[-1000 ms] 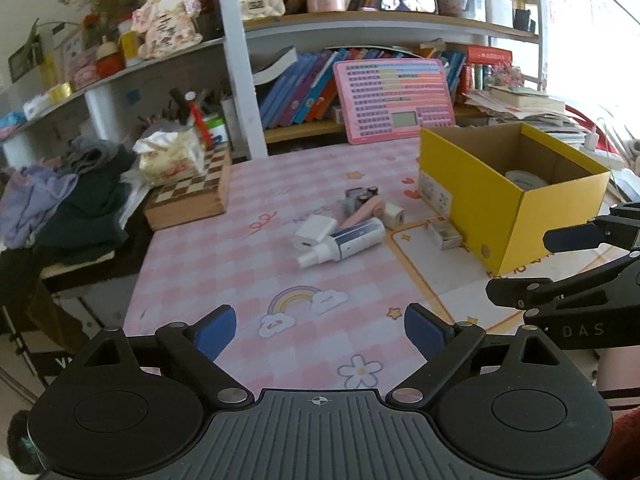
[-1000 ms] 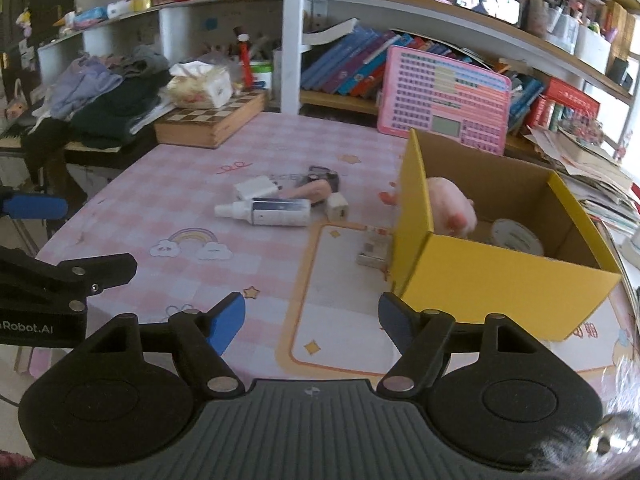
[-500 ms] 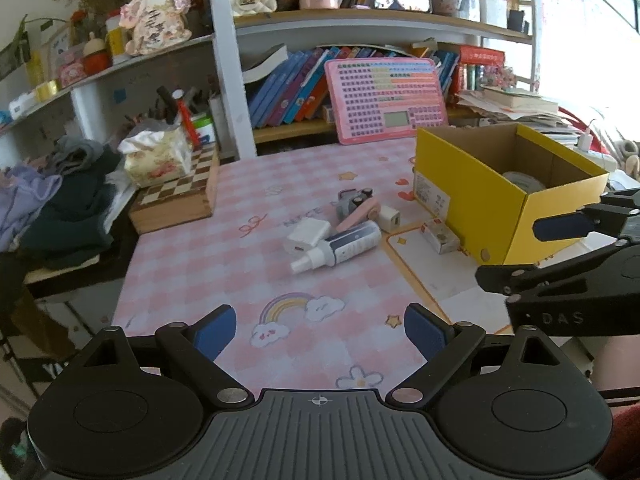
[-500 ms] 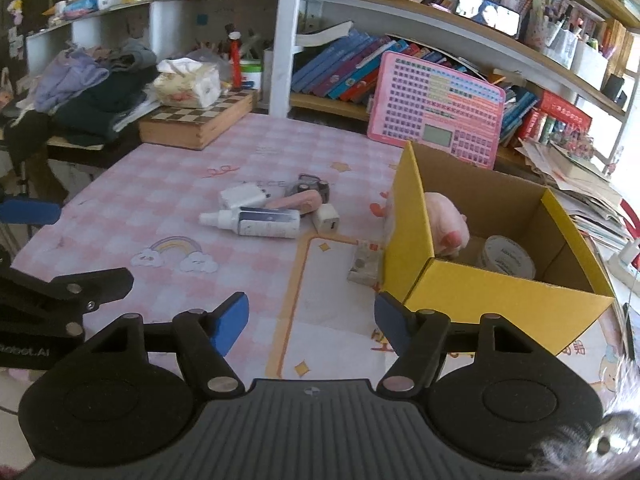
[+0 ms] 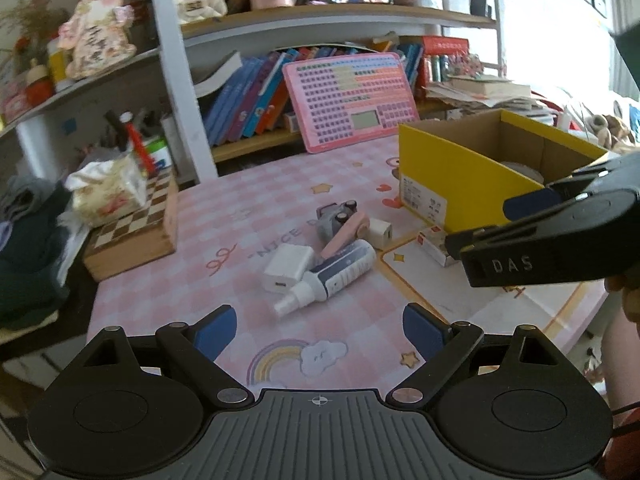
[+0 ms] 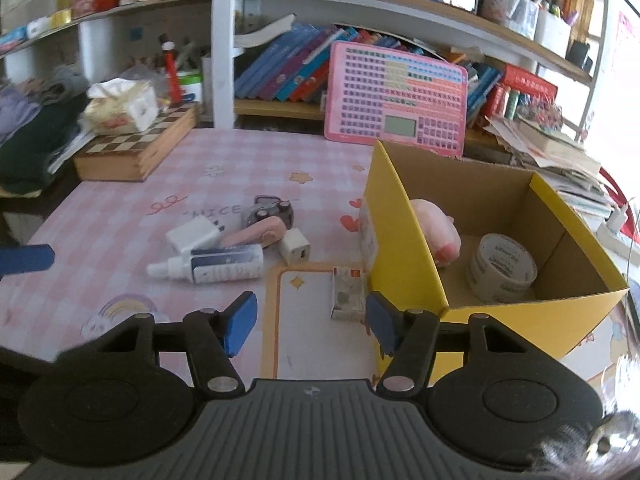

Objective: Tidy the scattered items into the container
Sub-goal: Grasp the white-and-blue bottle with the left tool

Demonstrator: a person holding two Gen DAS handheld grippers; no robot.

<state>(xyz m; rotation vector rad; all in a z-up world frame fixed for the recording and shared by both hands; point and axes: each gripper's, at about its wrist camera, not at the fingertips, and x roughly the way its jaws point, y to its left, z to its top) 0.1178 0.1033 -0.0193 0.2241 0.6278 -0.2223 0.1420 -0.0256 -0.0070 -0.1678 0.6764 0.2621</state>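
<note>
While both jaws narrow on nothing, left gripper (image 5: 318,326), right gripper (image 6: 310,322) face glossy cylindrical spray bottle (image 6: 212,267).

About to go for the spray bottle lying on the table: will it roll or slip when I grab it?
The spray bottle is round and lies on its side, so a nudge could probably roll it. Its smooth plastic may slip. It touches the white charger and the pink case, which will likely shift too.

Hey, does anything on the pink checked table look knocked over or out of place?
Yes. A white and navy spray bottle lies on its side in a jumble with a white charger and pink stick, outside the yellow cardboard box.
</note>
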